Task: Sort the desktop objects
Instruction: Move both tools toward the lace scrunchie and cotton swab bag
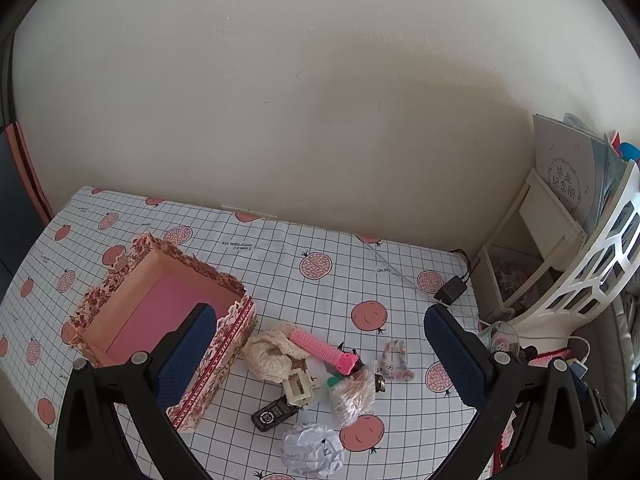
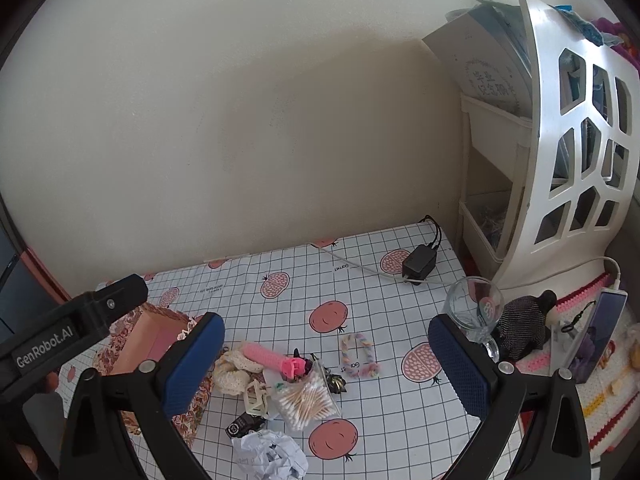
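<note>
I hold both grippers above the fruit-print checked tablecloth point(image 1: 280, 264), my left gripper point(image 1: 320, 356) and right gripper point(image 2: 326, 364) each spread wide and empty. The clutter pile, with its pink ribbed hair roller point(image 1: 320, 350) and crumpled white paper ball point(image 1: 312, 454), lies just beside the open floral cardboard box point(image 1: 160, 312). Bare cloth stretches toward the wall. Only my right view shows the clear glass mug point(image 2: 474, 312) near the table's right edge.
</note>
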### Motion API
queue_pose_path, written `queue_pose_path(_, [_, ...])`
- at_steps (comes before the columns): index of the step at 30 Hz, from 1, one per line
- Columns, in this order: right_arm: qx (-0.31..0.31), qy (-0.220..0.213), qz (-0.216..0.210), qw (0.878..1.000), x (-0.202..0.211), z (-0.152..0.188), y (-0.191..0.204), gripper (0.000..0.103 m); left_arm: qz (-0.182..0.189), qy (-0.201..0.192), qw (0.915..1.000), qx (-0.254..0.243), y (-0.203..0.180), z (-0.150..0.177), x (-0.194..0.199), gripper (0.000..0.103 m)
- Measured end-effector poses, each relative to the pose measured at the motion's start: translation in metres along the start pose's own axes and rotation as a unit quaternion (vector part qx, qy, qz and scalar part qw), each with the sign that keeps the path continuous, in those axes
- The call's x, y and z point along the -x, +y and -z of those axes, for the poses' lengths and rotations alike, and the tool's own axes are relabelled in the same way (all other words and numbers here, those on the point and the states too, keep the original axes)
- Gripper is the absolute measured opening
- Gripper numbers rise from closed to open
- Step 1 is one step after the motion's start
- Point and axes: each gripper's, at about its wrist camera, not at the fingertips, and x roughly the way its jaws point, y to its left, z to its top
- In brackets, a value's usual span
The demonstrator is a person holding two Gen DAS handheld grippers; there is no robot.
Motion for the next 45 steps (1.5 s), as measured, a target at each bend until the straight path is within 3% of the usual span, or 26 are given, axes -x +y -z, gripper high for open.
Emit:
queue_pose_path(4, [0.0, 0.008, -0.004, 1.0, -0.021, 0.0, -0.001, 0.103, 0.017, 0.02, 0.9991, 0.033, 0.009, 0.005, -0.026, 0.103])
queue_pose_path(11, [0.001, 0.055, 0.007, 0.998, -0.074, 0.018, -0.009, 0.103, 0.016, 0.049, 0.9964, 0.068, 0.023, 0.019, -0.074, 0.103])
queue_pose_path(19, [0.017, 0.095, 0.009, 0.995, -0.117, 0.031, -0.009, 0.103, 0.002, 0.066, 0.9957, 0.064, 0.034, 0.033, -0.113, 0.103])
queue_pose_path(27, [0.025, 0.141, 0.008, 0.99, -0.148, 0.053, -0.008, 0.103, -0.012, 0.126, 0.9904, 0.056, 0.047, 0.061, -0.162, 0.103])
queue_pose_path(34, [0.036, 0.168, -0.002, 0.985, -0.162, 0.069, 0.001, 0.103, -0.02, 0.14, 0.9889, 0.047, 0.051, 0.069, -0.175, 0.103])
queue_pose_path(45, [0.061, 0.218, 0.0, 0.974, -0.192, 0.1, 0.016, 0.103, 0.013, 0.159, 0.9856, 0.056, 0.045, 0.079, -0.192, 0.103])
